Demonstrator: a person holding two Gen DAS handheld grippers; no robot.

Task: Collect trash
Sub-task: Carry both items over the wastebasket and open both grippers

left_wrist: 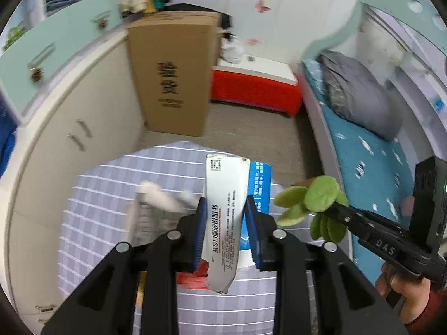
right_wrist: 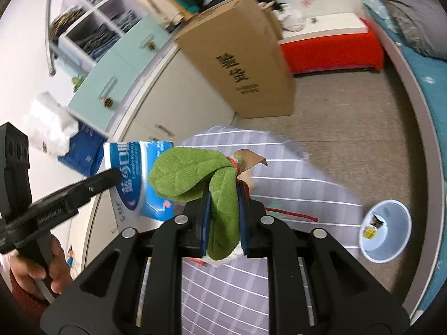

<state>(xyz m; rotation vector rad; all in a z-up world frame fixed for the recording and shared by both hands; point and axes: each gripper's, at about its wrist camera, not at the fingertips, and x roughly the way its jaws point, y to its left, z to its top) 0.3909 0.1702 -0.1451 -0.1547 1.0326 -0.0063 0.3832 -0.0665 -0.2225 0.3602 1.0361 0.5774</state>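
Left wrist view shows the left gripper (left_wrist: 226, 209) pinching a white-and-blue medicine box (left_wrist: 227, 195) above the checked worktop (left_wrist: 106, 184), while the right gripper (right_wrist: 223, 195) pinches a green leaf-shaped cloth (right_wrist: 190, 173).

the tall cardboard box (left_wrist: 170, 72) at the far side carries two large black chinese characters, "验货", with smaller lines beneath too blurred to read. the right gripper (left_wrist: 339, 212) shows raised letters "das" on its arm. the medicine box (left_wrist: 226, 217) has a qr code at its top and a vertical line of large characters ending "口服液说明书"; the fine print is unreadable. its blue face (right_wrist: 145, 178) shows large white characters, not legible.
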